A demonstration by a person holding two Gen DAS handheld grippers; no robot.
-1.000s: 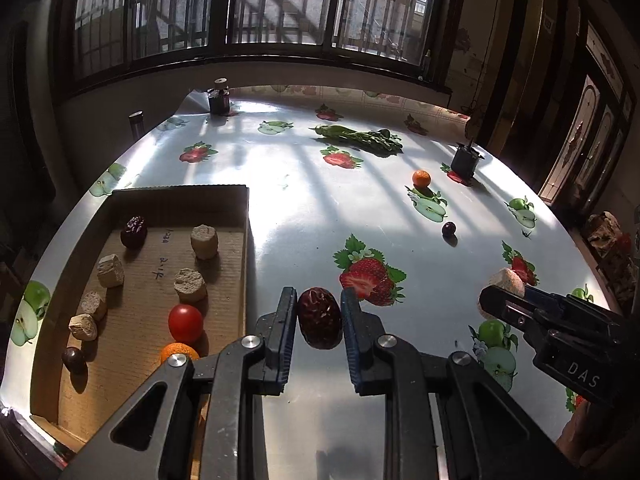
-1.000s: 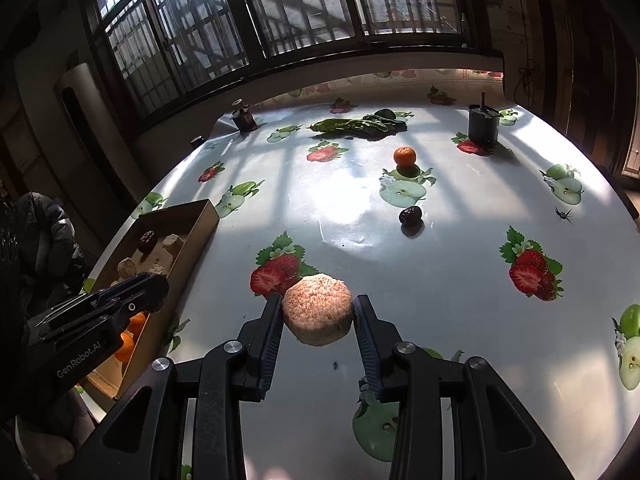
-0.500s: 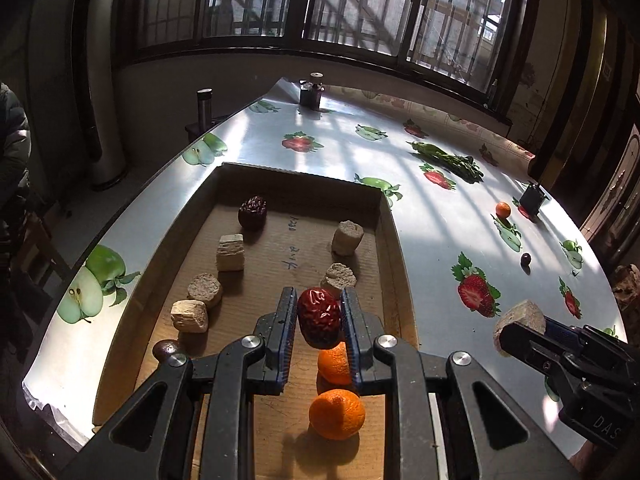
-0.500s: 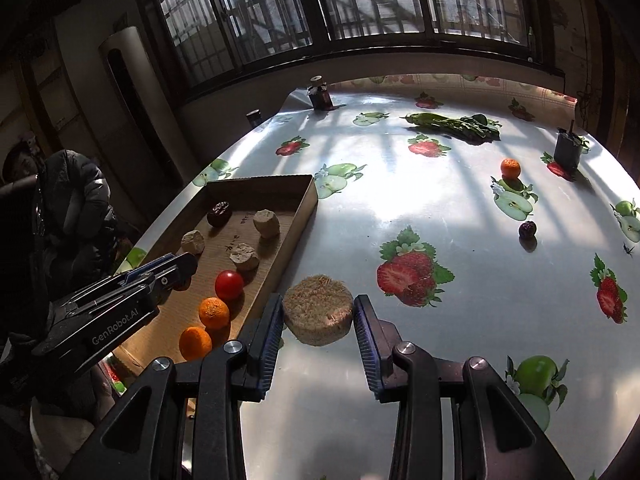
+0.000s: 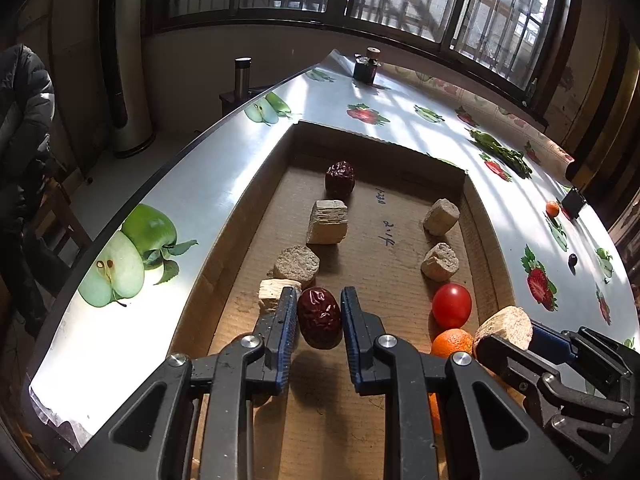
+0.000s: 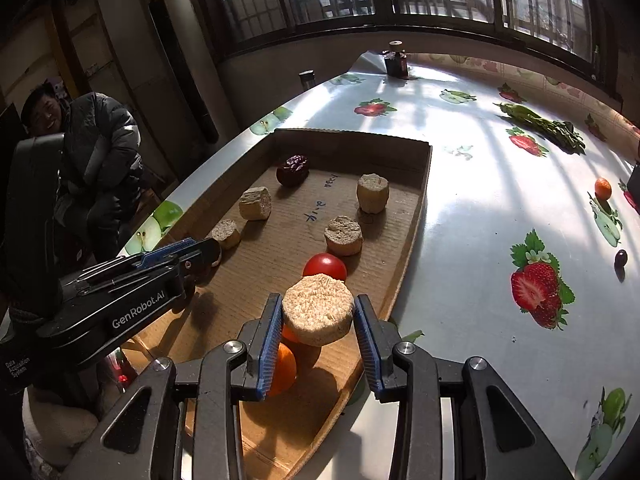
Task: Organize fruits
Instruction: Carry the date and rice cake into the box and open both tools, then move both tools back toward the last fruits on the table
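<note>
My left gripper [image 5: 319,320] is shut on a dark red date [image 5: 319,317] and holds it over the near left part of the cardboard tray [image 5: 384,148]. My right gripper [image 6: 316,322] is shut on a round beige cake [image 6: 318,309] above the tray's [image 6: 348,138] near right side, over an orange [image 6: 282,368] and a tomato [image 6: 325,266]. In the tray lie another date [image 5: 340,178], several beige chunks [image 5: 327,222], a tomato [image 5: 452,305] and an orange [image 5: 452,342]. The right gripper with its cake [image 5: 505,327] shows at the lower right of the left wrist view.
On the fruit-print tablecloth outside the tray lie a small orange [image 6: 603,188], a dark round fruit [image 6: 621,258] and green vegetables [image 6: 540,124]. A dark jar [image 6: 396,62] stands at the far table end. A person in a dark jacket [image 6: 96,148] sits left of the table.
Both grippers have moved left from over the table to above the tray, still holding the date and the cake. The tray contents now look closer.
</note>
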